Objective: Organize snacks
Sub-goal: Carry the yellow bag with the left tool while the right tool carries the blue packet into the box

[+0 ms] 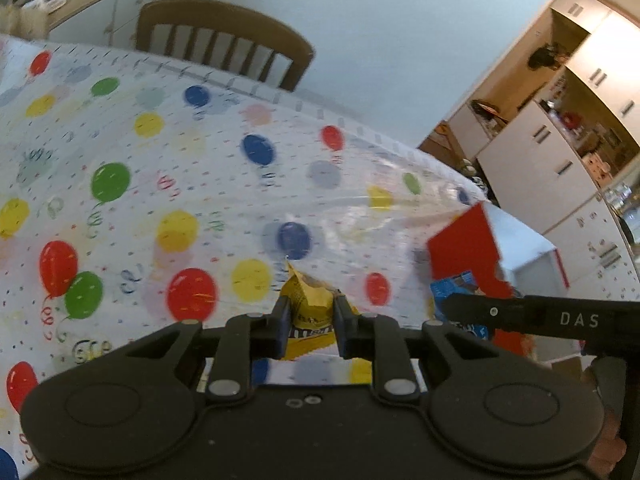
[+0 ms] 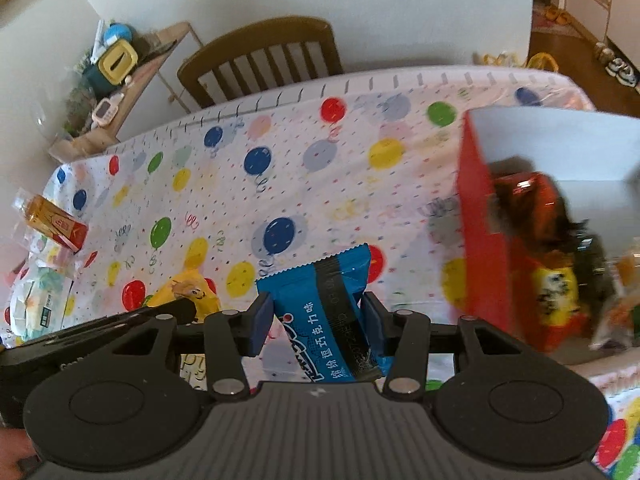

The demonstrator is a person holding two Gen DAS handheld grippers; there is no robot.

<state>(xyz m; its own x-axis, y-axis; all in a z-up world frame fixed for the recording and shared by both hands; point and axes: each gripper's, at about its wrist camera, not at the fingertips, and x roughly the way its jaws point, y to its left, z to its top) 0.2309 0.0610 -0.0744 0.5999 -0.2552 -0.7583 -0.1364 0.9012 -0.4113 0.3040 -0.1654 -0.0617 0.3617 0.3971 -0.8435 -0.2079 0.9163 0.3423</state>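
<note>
Snacks are sitting in both grippers above a table dressed in a balloon-print tablecloth (image 1: pixel 120 152). The left gripper (image 1: pixel 310 320) is pinching a yellow M&M's packet (image 1: pixel 306 300) tightly between its blue pads, the packet's crimped top poking up past the fingertips. The right gripper (image 2: pixel 318 320) is clamping a blue chocolate wafer packet (image 2: pixel 324 300) printed with Chinese characters, its jaws standing partly apart around the wrapper's width; the packet is tilting slightly to the right.

To the right of both grippers a red box (image 2: pixel 476 216) with a white inside is lying on the table, its open side facing the right wrist camera. Inside it, orange-red and yellow wrapped snacks (image 2: pixel 548 272) are piling together, blurred. In the left wrist view the same red box (image 1: pixel 464 248) is showing just behind the right gripper's black arm.

At the table's left edge in the right wrist view, an orange and red packet in a clear wrapper (image 2: pixel 56 220) is lying near a pale tissue pack (image 2: pixel 40 300). A wooden chair (image 2: pixel 264 56) is standing at the far side of the table.
</note>
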